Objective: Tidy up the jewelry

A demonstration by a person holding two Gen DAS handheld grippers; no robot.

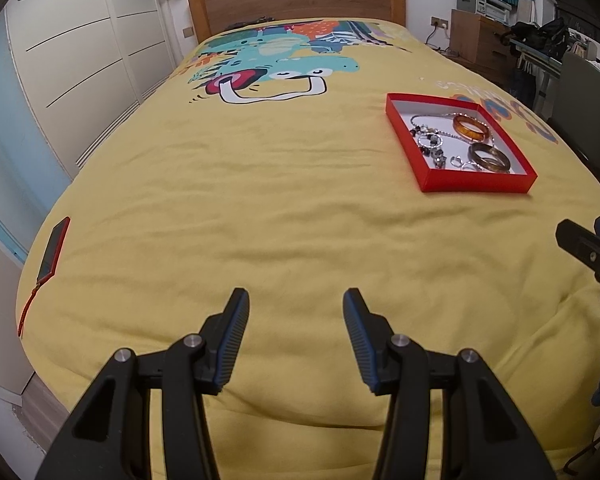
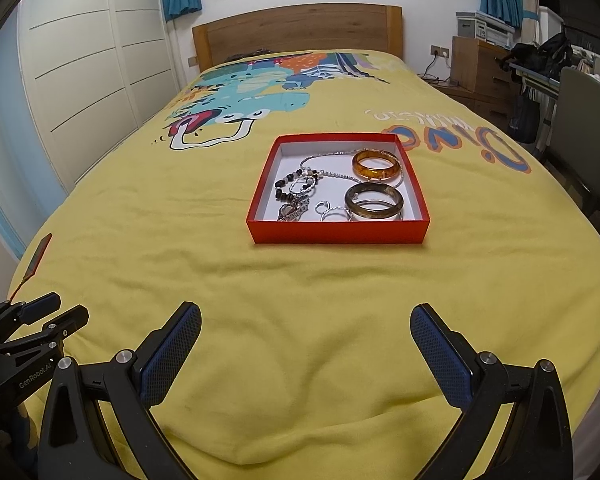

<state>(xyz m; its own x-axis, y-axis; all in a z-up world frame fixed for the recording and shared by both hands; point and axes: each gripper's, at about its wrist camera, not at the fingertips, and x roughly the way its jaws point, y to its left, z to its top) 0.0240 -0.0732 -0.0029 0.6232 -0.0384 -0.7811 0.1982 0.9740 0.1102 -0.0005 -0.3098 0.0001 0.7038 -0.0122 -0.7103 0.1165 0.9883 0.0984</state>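
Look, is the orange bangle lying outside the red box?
No, the orange bangle lies inside the red box.

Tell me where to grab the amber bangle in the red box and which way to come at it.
Grip the amber bangle across its band, one finger inside the ring and one outside, coming from above. It lies flat near the far right corner of the red box, whose walls block a sideways approach. The near arc looks freest; a silver chain runs close beside it.

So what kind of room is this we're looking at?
A bedroom, most likely: a bed with a wooden headboard, fitted wardrobe doors beside it, and a red tray of jewelry on the yellow cover.
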